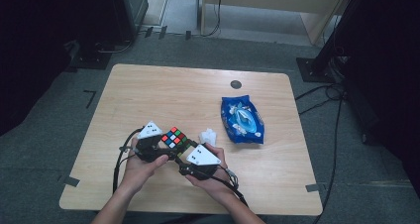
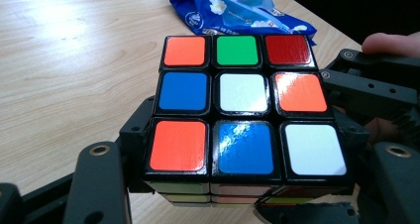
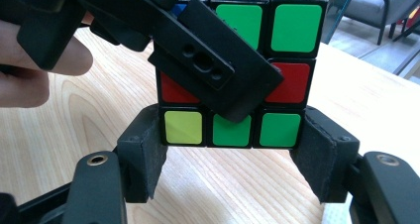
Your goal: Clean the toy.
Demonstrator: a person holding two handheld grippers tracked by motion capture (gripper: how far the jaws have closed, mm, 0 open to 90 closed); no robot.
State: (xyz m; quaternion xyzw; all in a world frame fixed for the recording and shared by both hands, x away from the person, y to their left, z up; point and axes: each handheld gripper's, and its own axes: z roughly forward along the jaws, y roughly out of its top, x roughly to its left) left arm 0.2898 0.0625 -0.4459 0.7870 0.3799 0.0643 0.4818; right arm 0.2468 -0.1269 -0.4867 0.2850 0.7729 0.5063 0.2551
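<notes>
- Left: the left claw (image 1: 161, 149), held in a person's left hand (image 1: 141, 164) above the near part of the wooden desk (image 1: 148, 90), is clamped tight on the puzzle cube (image 1: 174, 138); in the left gripper view the cube (image 2: 242, 110) sits between its jaws, top face a mix of orange, green, red, blue and white.
- Centre: the cube is held just above the desk, between both claws.
- Right of it: the right claw (image 1: 185, 152), in the right hand (image 1: 210, 177), has its jaws set wide, their pads (image 3: 148, 157) at either side of the cube's bottom row (image 3: 233, 127); whether they press cannot be told.
- A crumpled white tissue (image 1: 208, 135) lies just beside the right claw.
- Far right: a blue wipes packet (image 1: 242, 119) lies flat on the desk.
</notes>
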